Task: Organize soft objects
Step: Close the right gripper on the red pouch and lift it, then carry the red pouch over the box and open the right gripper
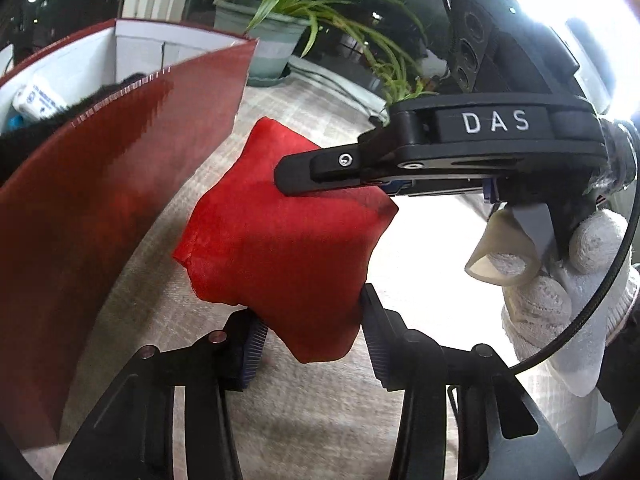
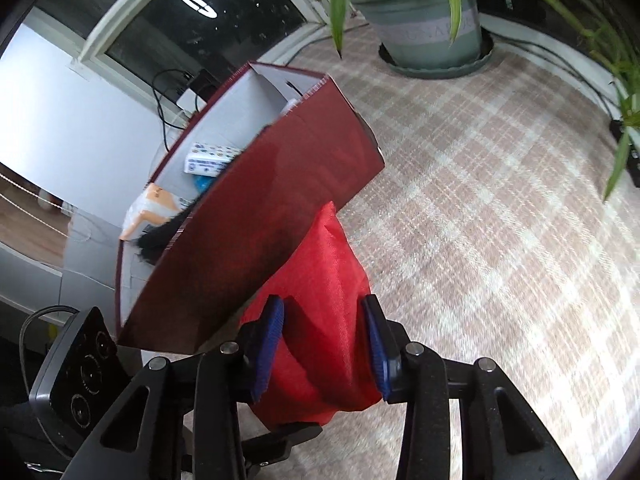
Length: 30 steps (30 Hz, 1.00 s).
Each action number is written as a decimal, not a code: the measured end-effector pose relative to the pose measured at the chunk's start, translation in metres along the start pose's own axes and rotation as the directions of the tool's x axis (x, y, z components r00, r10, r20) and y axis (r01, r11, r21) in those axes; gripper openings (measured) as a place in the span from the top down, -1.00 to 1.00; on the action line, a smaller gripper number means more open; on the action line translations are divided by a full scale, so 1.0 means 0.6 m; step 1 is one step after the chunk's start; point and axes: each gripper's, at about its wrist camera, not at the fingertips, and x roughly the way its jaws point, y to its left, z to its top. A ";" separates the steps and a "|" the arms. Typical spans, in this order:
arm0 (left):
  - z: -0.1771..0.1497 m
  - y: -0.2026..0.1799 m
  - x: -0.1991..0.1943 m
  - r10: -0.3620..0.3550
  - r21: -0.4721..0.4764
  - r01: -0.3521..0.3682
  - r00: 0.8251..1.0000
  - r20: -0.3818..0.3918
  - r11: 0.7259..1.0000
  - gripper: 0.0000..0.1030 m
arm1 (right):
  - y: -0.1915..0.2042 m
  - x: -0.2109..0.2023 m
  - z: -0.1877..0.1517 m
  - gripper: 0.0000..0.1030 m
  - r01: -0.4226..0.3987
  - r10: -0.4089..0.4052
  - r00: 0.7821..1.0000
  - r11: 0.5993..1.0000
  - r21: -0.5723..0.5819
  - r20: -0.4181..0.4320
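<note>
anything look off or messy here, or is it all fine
Nothing spilled or damaged. The one loose item is the red cloth, outside the dark red box, bunched and held by both the left gripper and right gripper.

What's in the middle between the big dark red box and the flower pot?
Only checkered tablecloth. In the right wrist view, nothing stands between the dark red box and the flower pot. The red cloth sits nearer, between the right claw's fingers.
</note>
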 end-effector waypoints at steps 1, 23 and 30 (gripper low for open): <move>0.000 -0.004 -0.008 -0.006 0.002 0.006 1.000 0.008 1.000 0.17 | 0.010 -0.009 0.000 0.30 -0.001 0.001 1.000 1.000 -0.002 0.013; 0.057 0.023 -0.219 0.023 0.056 -0.036 0.976 0.215 0.998 0.17 | 0.215 -0.096 0.080 0.31 -0.051 0.085 0.971 0.987 -0.155 0.222; 0.088 0.068 -0.225 0.081 0.027 -0.089 0.974 0.213 0.996 0.17 | 0.246 -0.057 0.118 0.31 -0.054 0.093 0.972 0.982 -0.179 0.214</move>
